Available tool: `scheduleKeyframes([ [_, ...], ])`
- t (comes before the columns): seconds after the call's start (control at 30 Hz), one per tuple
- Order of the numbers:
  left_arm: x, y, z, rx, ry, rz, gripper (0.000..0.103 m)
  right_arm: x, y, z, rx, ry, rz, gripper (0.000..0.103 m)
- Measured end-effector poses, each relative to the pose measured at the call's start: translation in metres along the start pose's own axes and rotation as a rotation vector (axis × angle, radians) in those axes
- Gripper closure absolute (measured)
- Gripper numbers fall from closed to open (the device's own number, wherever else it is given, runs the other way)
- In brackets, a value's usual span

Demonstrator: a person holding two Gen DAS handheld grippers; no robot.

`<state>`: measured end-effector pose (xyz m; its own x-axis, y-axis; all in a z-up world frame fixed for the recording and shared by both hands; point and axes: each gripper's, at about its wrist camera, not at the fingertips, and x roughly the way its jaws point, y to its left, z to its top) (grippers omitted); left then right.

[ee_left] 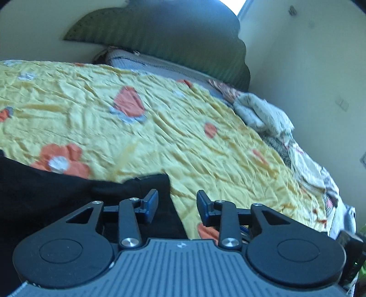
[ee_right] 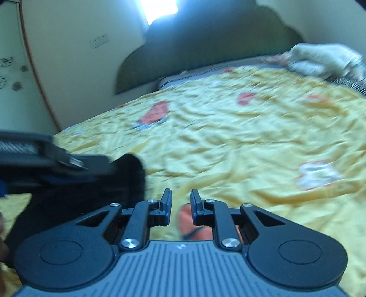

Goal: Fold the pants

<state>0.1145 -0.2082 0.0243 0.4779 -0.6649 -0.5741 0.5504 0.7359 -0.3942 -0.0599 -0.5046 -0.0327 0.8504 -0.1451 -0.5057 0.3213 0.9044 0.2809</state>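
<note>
On the yellow bed (ee_left: 160, 109), black pants (ee_left: 45, 189) lie lower left, both grippers' fingers apart and empty, apparently between folds.

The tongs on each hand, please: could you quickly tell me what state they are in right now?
Left tongs: open, holding nothing; black pants lie beside them.
Right tongs: a narrow gap, nothing gripped, over the yellow bedspread.

Scalloped green headboard (ee_left: 160, 41), pale walls (ee_left: 297, 57), bright window (ee_right: 160, 9)

The black pants (ee_left: 45, 194) run off the left edge below the yellow bedspread (ee_left: 160, 114), hem hidden; right view blurred.
</note>
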Motion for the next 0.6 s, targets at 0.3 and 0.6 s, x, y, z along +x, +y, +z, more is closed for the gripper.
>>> scheduleKeyframes([
  [0.3,-0.068,0.063,-0.002,0.018,-0.047,0.176,0.044,-0.036,0.003,0.001,0.135,0.010,0.327,0.050],
  [0.6,-0.098,0.102,-0.032,-0.039,0.000,0.206,0.043,-0.027,0.010,-0.029,0.295,0.172,0.510,0.050],
])
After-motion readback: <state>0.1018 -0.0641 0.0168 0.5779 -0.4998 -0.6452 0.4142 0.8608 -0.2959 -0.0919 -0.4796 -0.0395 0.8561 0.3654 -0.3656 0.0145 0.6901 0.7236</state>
